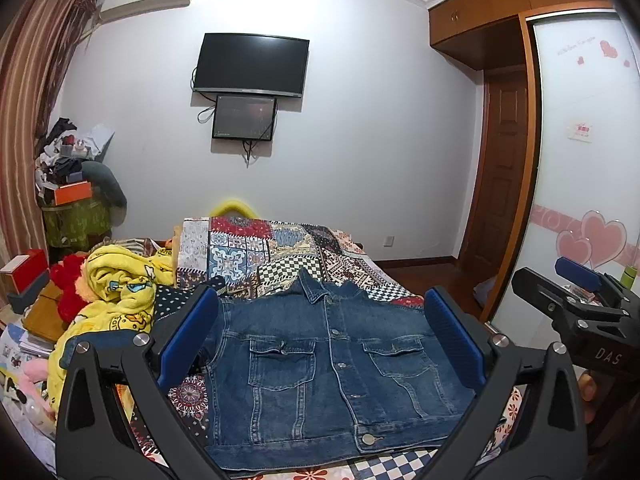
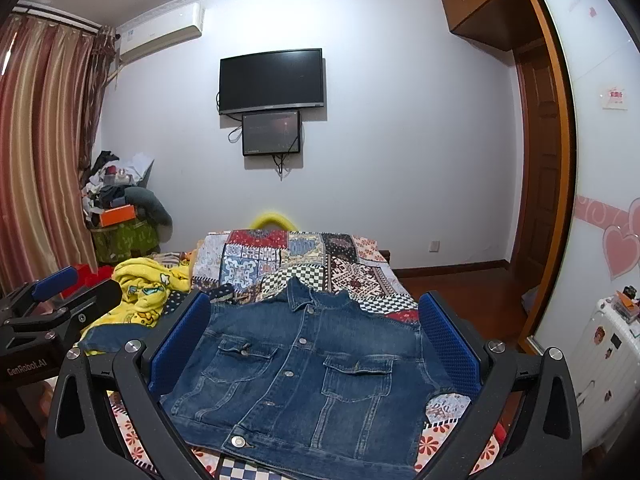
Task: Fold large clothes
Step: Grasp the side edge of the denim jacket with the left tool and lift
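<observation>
The denim jacket [image 1: 320, 364] lies front-up, buttoned and flat on the patchwork bedspread [image 1: 256, 256], ready for folding. Both left tongs [image 1: 320, 336] and right tongs [image 2: 316, 344] hover spread, empty, framing it.

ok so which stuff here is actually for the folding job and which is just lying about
For the job: blue denim jacket, spread flat on the patchwork bedspread; open left gripper; open right gripper.

Lying about: yellow cartoon-print blanket, orange box, red plush toy.

Blue denim jacket [image 1: 320, 364] on multicoloured patchwork bedspread [image 1: 256, 252]; yellow cartoon-print blanket [image 1: 120, 284]; red-striped curtains [image 2: 36, 152].
</observation>
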Demonstrator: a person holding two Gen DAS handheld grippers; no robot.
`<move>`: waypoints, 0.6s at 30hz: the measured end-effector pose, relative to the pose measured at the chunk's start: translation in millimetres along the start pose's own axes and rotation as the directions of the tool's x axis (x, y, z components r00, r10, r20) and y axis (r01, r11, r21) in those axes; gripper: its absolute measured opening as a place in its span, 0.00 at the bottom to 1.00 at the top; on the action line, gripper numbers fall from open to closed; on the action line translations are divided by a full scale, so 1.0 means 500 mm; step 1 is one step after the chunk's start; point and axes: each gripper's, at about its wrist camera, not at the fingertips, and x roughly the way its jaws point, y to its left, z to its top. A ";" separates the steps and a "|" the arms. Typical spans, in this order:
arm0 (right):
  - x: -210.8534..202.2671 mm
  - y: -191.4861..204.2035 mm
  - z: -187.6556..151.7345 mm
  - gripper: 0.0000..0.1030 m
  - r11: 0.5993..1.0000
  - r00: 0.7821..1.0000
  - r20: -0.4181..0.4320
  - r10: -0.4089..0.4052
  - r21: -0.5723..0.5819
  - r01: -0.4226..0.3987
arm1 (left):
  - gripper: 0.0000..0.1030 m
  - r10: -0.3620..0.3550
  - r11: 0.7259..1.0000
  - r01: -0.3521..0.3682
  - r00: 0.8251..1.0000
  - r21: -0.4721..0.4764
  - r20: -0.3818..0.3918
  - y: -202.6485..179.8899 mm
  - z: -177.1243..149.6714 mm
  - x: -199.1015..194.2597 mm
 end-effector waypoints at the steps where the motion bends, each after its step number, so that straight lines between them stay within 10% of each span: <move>1: 0.005 0.001 0.000 1.00 1.000 1.000 -0.005 0.001 -0.001 -0.001 | 1.00 0.002 1.000 -0.002 1.000 -0.002 -0.004 0.004 0.001 0.006; 12: 0.089 0.013 0.001 1.00 0.999 0.998 -0.063 0.022 -0.040 -0.025 | 1.00 0.099 0.993 -0.103 0.993 -0.052 -0.070 0.115 -0.006 0.098; 18: 0.180 0.005 -0.015 1.00 0.999 0.991 -0.132 0.024 -0.027 -0.028 | 1.00 0.246 0.963 -0.258 0.959 -0.081 -0.138 0.232 -0.023 0.178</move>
